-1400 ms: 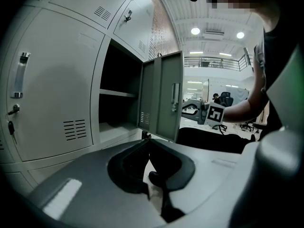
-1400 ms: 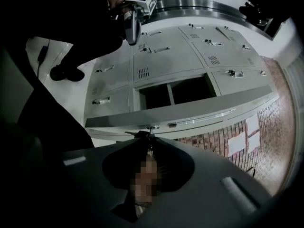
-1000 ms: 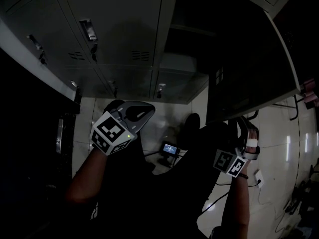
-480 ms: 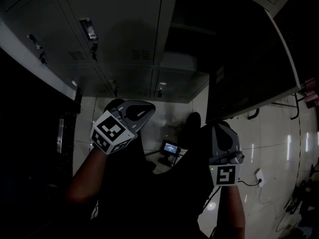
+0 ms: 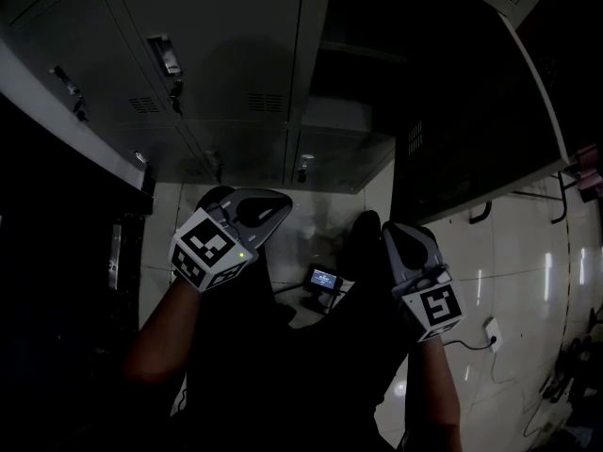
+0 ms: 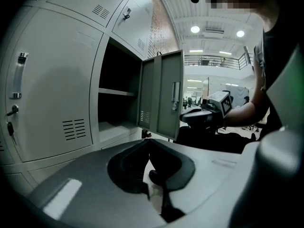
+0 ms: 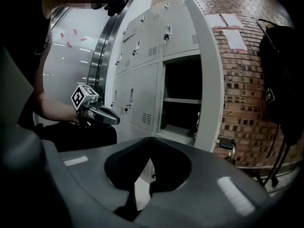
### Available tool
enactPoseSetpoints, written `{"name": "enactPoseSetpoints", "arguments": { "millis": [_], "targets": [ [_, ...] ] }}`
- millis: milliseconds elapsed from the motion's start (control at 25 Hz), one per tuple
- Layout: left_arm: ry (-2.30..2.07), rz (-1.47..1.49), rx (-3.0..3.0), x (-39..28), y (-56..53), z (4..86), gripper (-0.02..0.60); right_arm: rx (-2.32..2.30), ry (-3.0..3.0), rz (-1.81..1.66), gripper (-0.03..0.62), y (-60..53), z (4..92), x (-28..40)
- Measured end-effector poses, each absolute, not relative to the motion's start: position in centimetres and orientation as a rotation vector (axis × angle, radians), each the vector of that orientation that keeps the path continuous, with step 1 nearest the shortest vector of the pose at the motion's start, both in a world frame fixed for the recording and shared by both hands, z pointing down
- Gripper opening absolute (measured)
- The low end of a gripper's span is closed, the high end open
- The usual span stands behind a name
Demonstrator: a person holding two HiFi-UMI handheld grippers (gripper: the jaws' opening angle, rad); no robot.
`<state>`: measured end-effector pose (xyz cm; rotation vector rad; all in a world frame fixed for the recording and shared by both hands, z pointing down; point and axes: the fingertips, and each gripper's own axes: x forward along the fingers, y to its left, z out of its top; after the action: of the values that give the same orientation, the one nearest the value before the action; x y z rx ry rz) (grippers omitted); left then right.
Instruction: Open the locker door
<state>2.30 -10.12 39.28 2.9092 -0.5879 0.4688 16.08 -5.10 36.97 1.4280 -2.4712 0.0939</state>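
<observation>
Standing wide open, the locker door (image 5: 471, 111) fills the upper right of the head view. I have drawn the right gripper (image 5: 403, 243) back off the door's edge, low and clear, level with the left gripper (image 5: 264, 210). Left gripper view: jaws together on nothing, the door swung out from its dark compartment (image 6: 118, 103). Right gripper view: jaws now pressed together, empty, a shelf (image 7: 180, 100) showing inside. I judge the opening done, with no grip left to release.
</observation>
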Motion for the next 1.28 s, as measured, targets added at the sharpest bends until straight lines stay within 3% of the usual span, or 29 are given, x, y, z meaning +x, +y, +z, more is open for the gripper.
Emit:
{"name": "enactPoseSetpoints", "arguments": {
  "millis": [200,520,1280],
  "targets": [
    [-0.59,0.471,2.909,2.4,-10.1,39.3,0.012,1.261,-2.396,-0.046,0.002,-4.5,38.3,13.6],
    [-0.595,0.465,2.906,2.2,-10.1,39.2,0.012,1.38,-2.499,0.137,0.002,-4.9,37.3,15.9],
    [-0.592,0.462,2.906,2.3,-10.1,39.1,0.012,1.379,-2.495,0.146,0.002,-5.0,37.4,15.8]
  ]
}}
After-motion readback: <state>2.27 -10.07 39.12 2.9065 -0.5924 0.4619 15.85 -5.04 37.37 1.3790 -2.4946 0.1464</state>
